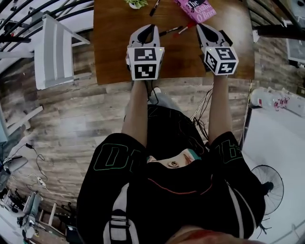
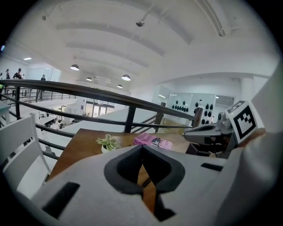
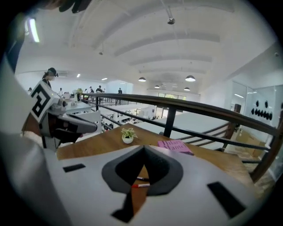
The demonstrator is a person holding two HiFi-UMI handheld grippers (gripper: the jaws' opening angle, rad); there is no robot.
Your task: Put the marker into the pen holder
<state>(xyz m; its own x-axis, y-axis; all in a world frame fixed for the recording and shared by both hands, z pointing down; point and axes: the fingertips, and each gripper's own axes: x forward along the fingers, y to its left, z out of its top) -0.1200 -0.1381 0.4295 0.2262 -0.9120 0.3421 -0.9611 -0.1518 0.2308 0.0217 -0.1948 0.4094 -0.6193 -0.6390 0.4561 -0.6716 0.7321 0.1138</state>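
Two markers lie on the wooden table (image 1: 114, 52): a black marker (image 1: 170, 31) and a red-capped marker (image 1: 186, 28), side by side between the two gripper tips. In the right gripper view both show through the gap under the jaws, the black marker (image 3: 140, 178) just beyond the red marker (image 3: 141, 185). My left gripper (image 1: 151, 27) is shut and empty, just left of them. My right gripper (image 1: 200, 26) is shut and empty, just right of them. A dark box (image 2: 198, 149) sits below the right gripper in the left gripper view; I cannot tell whether it is the pen holder.
A small potted plant (image 1: 137, 4), a third marker (image 1: 155, 7) and a pink book (image 1: 195, 8) lie at the table's far side. A white chair (image 1: 55, 50) stands left of the table. A black railing (image 3: 185, 106) runs behind it.
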